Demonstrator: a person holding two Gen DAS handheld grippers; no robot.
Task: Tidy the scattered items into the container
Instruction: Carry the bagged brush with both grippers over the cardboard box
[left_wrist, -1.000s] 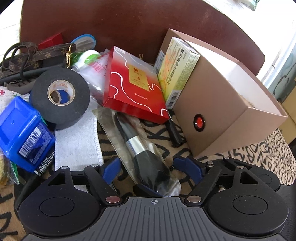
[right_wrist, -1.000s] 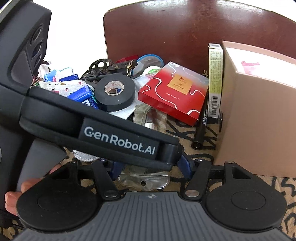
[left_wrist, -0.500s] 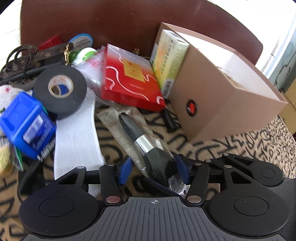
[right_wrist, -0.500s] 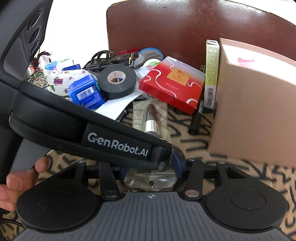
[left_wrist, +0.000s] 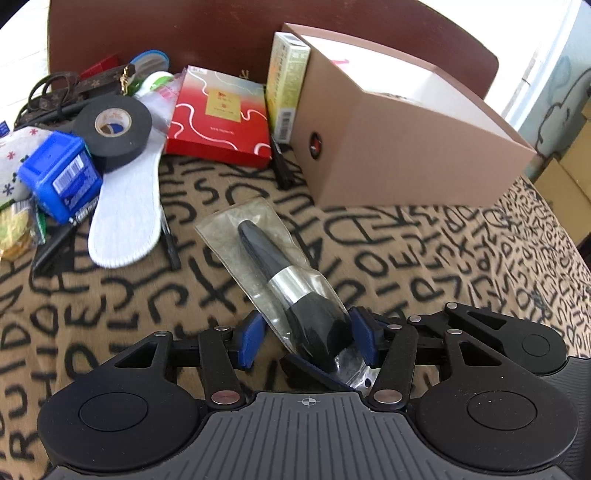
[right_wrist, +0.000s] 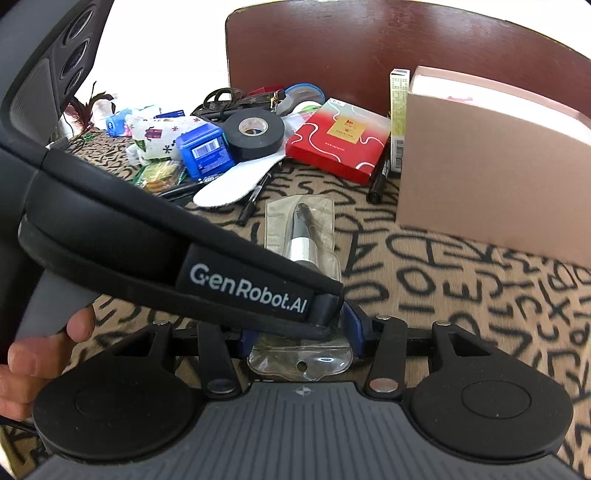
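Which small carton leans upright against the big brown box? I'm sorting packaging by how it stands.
The yellow-green carton stands upright against the brown box. The red carton lies flat beside it, and the blue carton sits tilted in the clutter.

The left gripper's body (right_wrist: 177, 236) hides the packaged brush's head (right_wrist: 306, 254) (right view)

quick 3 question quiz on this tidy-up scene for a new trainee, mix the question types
1. True or false: both grippers have the bagged makeup brush between their jaws.
2. Which item leans against the brown cardboard box? A) blue plastic box B) yellow-green medicine carton C) white insole
3. Fill in: the black tape roll lies partly on the white ____.

Key: 1 true: left gripper and right gripper both grip it. 2 B. 3 insole.
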